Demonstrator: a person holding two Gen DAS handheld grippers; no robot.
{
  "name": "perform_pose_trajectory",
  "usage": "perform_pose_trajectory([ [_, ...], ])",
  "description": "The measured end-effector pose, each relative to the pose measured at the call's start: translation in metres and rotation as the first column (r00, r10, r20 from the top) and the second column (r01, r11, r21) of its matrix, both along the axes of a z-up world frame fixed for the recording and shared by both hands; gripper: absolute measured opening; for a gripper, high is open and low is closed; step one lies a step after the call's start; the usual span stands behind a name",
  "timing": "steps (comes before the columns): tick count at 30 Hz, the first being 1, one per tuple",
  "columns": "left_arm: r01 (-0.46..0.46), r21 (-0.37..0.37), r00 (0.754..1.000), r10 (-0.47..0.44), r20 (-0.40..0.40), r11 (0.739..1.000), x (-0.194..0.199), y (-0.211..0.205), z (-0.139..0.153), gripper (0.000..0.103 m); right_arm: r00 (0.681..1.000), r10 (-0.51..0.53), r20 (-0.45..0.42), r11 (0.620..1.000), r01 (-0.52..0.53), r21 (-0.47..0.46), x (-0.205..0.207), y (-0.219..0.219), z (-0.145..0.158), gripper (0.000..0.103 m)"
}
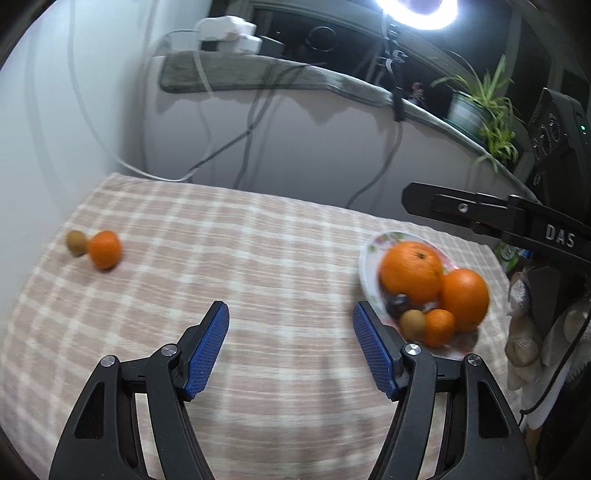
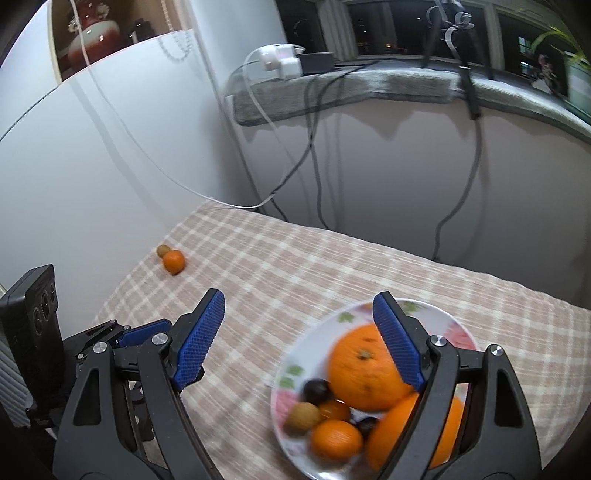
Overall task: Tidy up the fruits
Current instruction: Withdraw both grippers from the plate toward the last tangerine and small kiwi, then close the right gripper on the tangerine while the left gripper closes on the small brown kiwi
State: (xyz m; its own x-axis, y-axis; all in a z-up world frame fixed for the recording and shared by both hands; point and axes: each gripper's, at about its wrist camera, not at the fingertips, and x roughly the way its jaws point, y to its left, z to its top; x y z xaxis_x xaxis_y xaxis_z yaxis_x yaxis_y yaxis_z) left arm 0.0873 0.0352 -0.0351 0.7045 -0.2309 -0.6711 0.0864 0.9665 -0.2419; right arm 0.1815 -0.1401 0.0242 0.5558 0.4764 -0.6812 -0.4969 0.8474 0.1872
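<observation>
A flowered white plate [image 1: 365,258] [image 2: 436,314] on the checked tablecloth holds two big oranges [image 1: 410,270] [image 2: 364,373], a small mandarin [image 1: 439,326] [image 2: 335,440], a brown kiwi [image 1: 412,323] [image 2: 303,417] and dark plums [image 2: 316,391]. Far left on the cloth lie a loose mandarin [image 1: 104,249] [image 2: 174,261] and a small brown fruit [image 1: 76,243] [image 2: 163,250], touching each other. My left gripper [image 1: 290,314] hovers open over bare cloth left of the plate. My right gripper [image 2: 299,306] is open above the plate's left rim, nothing between its blue pads.
The cloth-covered table [image 1: 258,258] meets a white wall on the left and at the back. Cables [image 1: 247,129] hang from a grey sill with chargers [image 1: 229,33] and a potted plant [image 1: 480,107]. A gloved hand [image 1: 524,332] holds the right gripper's body [image 1: 517,221].
</observation>
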Motion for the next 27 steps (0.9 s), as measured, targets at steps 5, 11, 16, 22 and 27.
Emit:
perform_pose_trajectory([
  [5,-0.059,0.009,0.998,0.059,0.001,0.998,-0.001,0.03,-0.002,0.07,0.999,0.049,0.001,0.999,-0.049,0.004,0.0,0.031,0.001,0.085],
  [11,-0.131,0.025,0.991,0.131,0.005,0.991,-0.002,0.069,-0.004,0.069,0.994,0.108,-0.013,0.994,-0.108,0.021,0.001,0.067,-0.001,0.085],
  [16,-0.182,0.04,0.983,0.181,0.01,0.983,-0.001,0.099,-0.004,0.069,0.986,0.161,-0.039,0.986,-0.159,0.045,0.005,0.098,-0.006,0.085],
  [22,-0.22,0.075,0.976,0.22,0.008,0.973,0.004,0.127,-0.009,0.069,0.972,0.212,-0.102,0.975,-0.203,0.091,0.016,0.136,-0.02,0.085],
  [27,-0.223,0.088,0.975,0.224,-0.001,0.971,0.011,0.145,-0.016,0.064,0.956,0.242,-0.168,0.965,-0.219,0.143,0.028,0.165,-0.035,0.085],
])
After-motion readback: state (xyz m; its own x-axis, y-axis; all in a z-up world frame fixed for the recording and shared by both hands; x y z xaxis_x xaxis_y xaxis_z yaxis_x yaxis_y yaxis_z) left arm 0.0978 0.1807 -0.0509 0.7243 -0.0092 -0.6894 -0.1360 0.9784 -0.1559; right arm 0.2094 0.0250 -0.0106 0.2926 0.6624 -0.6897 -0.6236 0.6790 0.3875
